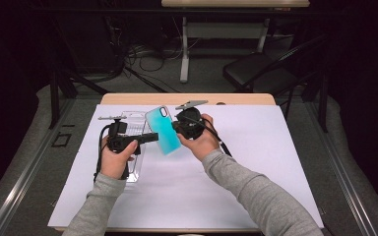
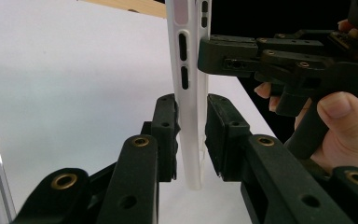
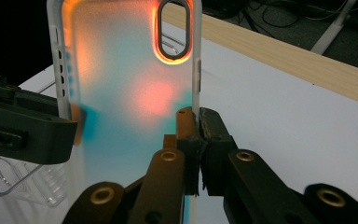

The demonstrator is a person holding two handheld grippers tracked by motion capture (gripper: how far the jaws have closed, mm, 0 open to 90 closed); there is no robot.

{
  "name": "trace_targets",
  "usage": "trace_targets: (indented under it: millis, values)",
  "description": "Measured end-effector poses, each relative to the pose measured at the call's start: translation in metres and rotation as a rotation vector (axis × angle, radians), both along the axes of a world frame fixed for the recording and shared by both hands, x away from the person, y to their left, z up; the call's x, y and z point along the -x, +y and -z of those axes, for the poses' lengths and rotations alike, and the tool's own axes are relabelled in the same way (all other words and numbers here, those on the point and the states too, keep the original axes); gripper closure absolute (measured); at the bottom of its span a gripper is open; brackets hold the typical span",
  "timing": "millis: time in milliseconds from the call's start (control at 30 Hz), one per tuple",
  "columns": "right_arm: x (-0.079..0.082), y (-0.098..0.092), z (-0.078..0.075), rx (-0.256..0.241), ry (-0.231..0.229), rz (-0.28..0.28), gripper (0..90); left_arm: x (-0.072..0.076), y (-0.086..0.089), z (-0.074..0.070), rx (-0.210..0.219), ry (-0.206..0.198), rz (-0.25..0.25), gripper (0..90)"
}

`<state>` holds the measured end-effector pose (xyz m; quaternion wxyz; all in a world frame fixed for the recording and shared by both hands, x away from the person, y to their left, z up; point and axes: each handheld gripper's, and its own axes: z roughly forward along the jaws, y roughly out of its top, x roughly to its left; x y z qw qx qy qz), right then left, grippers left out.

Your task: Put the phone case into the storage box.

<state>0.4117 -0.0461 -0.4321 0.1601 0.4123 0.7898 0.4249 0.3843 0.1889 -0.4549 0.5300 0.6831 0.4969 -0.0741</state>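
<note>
Right gripper (image 3: pixel 199 122) pressed together on side edge of phone case (image 1: pixel 164 130) — case held off white surface (image 1: pixel 256 162), tilted, camera hole up. Left gripper (image 2: pixel 192 135) spread, jaws flanking opposite edge of case, pads near but not pinching as far as can be told. Clear plastic tray (image 1: pixel 134 129) lies under left hand. Judgement: close left gripper squarely on rim below button slots — keep right pinch firm until left holds, avoid twisting thin rim.

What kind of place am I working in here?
Probably a lab or recording workspace, not a home: a table covered by a white sheet, loose cables on the floor behind it, a folding chair, and dark surroundings.
</note>
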Motion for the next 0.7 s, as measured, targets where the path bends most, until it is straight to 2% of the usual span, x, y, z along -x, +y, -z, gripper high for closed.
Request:
trace_targets:
  millis: [700]
  values:
    - [0.0009,0.0007,-0.0004,-0.003,-0.002,-0.006,87.6,0.0,0.0019,0.0001,0.015,0.017,-0.019,79.4]
